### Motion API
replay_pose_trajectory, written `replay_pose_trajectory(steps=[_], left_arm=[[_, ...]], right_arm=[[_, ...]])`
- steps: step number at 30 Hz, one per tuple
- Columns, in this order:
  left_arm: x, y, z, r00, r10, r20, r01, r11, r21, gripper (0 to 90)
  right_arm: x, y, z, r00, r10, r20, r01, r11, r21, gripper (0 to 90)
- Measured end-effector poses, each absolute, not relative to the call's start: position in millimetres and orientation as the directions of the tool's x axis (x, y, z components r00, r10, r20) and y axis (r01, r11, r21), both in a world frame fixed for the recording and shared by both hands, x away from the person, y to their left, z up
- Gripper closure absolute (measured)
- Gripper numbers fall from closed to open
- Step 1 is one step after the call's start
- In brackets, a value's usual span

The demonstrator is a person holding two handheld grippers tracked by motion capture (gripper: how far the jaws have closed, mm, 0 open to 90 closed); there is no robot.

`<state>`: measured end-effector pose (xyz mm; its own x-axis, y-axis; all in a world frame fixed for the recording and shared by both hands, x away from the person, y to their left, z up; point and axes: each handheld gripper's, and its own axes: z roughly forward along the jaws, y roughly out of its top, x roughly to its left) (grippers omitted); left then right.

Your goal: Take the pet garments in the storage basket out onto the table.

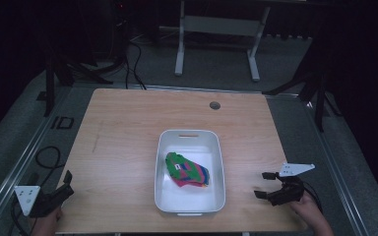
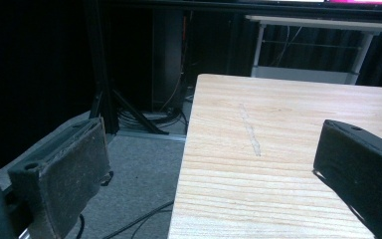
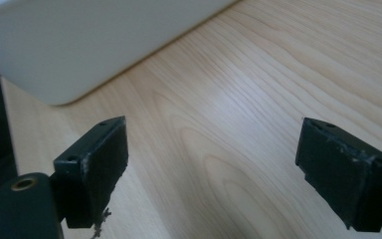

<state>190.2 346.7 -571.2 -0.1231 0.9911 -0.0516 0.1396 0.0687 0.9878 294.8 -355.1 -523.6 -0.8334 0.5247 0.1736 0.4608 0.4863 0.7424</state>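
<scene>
A white rectangular tub (image 1: 218, 162) stands on the wooden table (image 1: 123, 137), near its front middle. Inside lies a crumpled cloth (image 1: 187, 170) in green, pink and blue. My right gripper (image 1: 263, 185) rests open on the table just right of the tub, jaws pointing left toward it; the tub's outer wall (image 3: 79, 45) fills the top left of the right gripper view. My left gripper (image 1: 68, 183) hovers open at the table's front left corner, one jaw over the floor and one over the wood (image 2: 278, 149). Neither gripper holds anything.
A round cable hole (image 1: 215, 105) sits near the table's far edge. Beyond the table stands a white frame (image 1: 216, 29) on grey carpet, with cables (image 1: 133, 64) at the back left. Black tripod legs (image 1: 320, 93) flank the table on both sides.
</scene>
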Motion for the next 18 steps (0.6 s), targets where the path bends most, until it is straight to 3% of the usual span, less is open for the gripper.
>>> replay_pose_trajectory(steps=[18], left_arm=[[190.2,347.2,-571.2,-0.122,0.991,-0.052,0.142,0.069,0.987,1.4]], right_arm=[[305.1,-310.1,-473.4,-0.908,0.394,0.139,0.356,0.554,0.753,13.2]])
